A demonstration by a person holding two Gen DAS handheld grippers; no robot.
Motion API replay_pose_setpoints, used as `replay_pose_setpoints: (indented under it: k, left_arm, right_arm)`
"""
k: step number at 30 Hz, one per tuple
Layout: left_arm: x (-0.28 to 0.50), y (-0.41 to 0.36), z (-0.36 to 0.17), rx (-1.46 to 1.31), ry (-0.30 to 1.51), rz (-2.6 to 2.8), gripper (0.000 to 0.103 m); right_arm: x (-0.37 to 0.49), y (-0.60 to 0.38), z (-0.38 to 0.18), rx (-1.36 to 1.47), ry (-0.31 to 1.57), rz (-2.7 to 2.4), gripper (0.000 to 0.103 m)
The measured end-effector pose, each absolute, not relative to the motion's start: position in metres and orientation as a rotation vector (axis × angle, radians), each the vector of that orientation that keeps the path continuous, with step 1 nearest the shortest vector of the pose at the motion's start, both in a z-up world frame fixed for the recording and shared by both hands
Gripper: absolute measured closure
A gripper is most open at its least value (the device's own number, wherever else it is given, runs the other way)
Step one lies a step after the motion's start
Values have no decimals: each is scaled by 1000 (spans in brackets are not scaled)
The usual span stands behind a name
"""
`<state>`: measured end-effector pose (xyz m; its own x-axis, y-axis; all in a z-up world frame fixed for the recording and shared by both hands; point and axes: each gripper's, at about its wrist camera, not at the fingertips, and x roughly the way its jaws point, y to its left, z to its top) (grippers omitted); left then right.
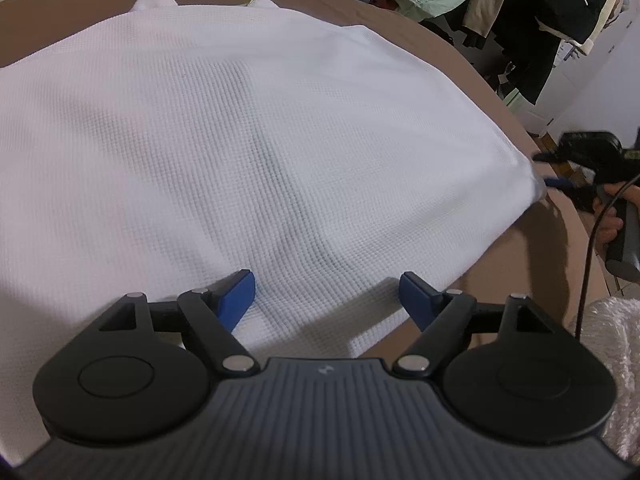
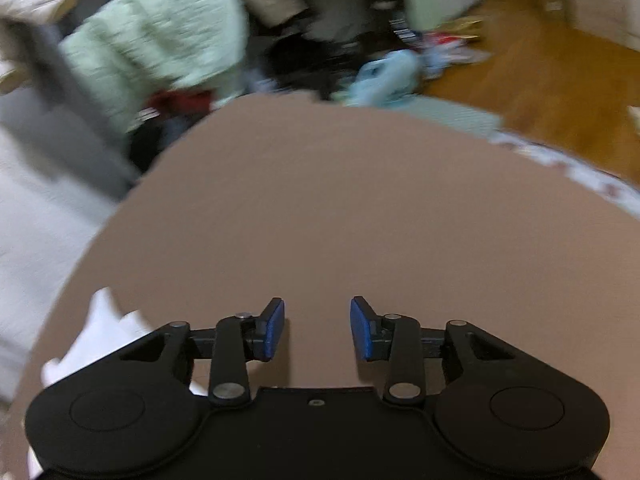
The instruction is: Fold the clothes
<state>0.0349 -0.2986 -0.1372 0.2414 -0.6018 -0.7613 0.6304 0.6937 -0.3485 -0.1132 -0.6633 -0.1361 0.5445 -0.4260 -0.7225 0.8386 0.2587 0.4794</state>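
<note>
White garment (image 1: 248,128) spread flat, collar end far, lengthwise away

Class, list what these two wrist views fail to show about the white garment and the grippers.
- White waffle-knit garment: left wrist view, near hem hidden by the left hand-held gripper; left side cut off.
- Right hand-held gripper: in the left wrist view, blurred at the frame edge.
- Hanging clothes: right wrist view, motion-blurred.
</note>
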Motion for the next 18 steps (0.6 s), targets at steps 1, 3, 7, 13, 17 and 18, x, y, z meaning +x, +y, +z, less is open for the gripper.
replay_pose_setpoints:
  k: [1, 3, 7, 13, 17, 18]
  left_arm:
    - [33, -301, -136, 54, 1017, -844, 23]
    - [28, -307, -134, 107, 1000, -842, 22]
    - [27, -313, -123, 157, 987, -825, 26]
    - [20, -317, -111, 289, 975, -839, 26]
    - [4, -313, -120, 428, 976, -818, 26]
    - [0, -311, -122, 451, 970, -808, 26]
  right_arm:
    - [-119, -660, -135, 988, 503, -932, 42]
    - [-131, -654, -135, 1057, 488, -951, 39]
    - [-132, -633, -151, 1386, 390, -639, 36]
    - [-120, -623, -145, 1350, 406, -562, 18]
    - [-119, -628, -164, 1475, 485, -434, 15]
    - [-120, -627, -166, 1498, 493, -413, 15]
